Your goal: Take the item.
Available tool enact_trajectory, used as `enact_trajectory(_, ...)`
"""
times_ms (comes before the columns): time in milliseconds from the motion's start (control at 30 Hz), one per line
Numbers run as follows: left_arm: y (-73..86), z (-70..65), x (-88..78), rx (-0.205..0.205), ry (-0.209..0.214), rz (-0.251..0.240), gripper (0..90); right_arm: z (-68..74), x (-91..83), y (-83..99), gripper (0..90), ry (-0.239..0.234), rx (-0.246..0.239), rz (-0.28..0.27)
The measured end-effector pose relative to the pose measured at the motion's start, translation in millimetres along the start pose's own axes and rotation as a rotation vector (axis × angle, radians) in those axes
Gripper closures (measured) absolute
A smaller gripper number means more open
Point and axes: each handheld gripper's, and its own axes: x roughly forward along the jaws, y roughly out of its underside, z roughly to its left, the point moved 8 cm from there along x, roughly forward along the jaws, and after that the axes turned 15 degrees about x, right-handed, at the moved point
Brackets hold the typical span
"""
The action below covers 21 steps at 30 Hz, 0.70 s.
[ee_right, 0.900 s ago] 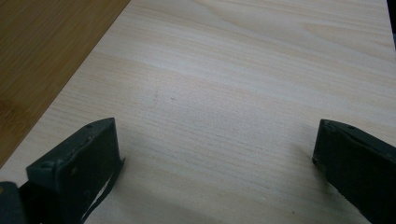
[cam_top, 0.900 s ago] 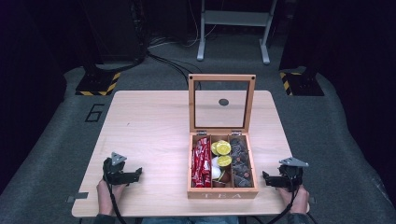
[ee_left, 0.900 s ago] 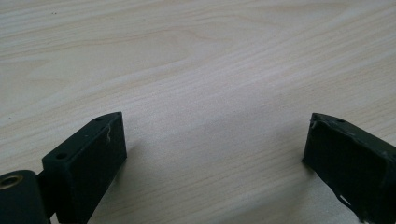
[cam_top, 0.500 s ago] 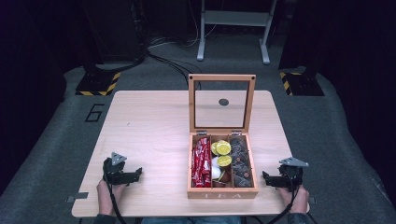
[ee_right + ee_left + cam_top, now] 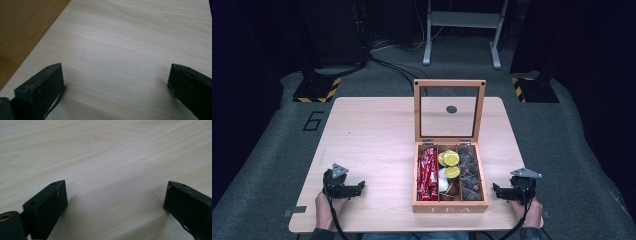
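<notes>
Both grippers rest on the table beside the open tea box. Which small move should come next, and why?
Probably the right gripper should shift toward the tea box. It rests closest to the box, both grippers are open and empty, and the lid stands upright, so the red packets and yellow capsules lie exposed.

Looks like a lab or recording studio rather than a home. Dark all round, with grey carpet (image 5: 272,165) marked with a painted "6" (image 5: 313,120) at left of the frame. Yellow-and-black hazard-striped stand feet (image 5: 318,90) at upper left and upper right, cables (image 5: 397,67) across the floor, a grey metal frame (image 5: 462,30) at top centre. One bare pale wooden tabletop (image 5: 372,135) mid-frame.
</notes>
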Motion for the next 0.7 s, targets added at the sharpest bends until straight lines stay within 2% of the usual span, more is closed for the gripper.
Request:
enact_trajectory(67,-1.1,-1.4,-0.5,-0.012,0.013,-0.01,3.2,0.2,-0.1,0.0,0.0,-0.007,-0.006,0.003)
enact_trajectory(167,-3.1,-5.2,-3.5,-0.023,0.055,-0.015,2.8,-0.6,-0.1,-0.2,0.0,-0.01,-0.019,0.008)
enact_trajectory(200,-5.1,-7.1,-4.2,-0.034,0.063,-0.023,2.8,-0.6,-0.1,-0.3,0.0,-0.011,-0.02,0.01)
enact_trajectory(333,-17.7,-12.2,-11.0,-0.032,0.095,-0.059,2.9,-0.7,0.9,-1.4,0.0,-0.017,-0.026,0.011)
enact_trajectory(500,-36.8,-20.5,-20.9,-0.008,0.124,-0.096,3.3,-0.5,1.7,-2.3,0.0,-0.018,-0.022,0.013)
enact_trajectory(600,-46.4,-24.9,-24.8,0.01,0.125,-0.11,3.6,-0.5,1.7,-2.3,0.0,-0.017,-0.021,0.012)
enact_trajectory(700,-57.4,-30.3,-29.1,0.041,0.134,-0.128,3.6,-0.5,1.8,-2.3,0.0,-0.017,-0.02,0.012)
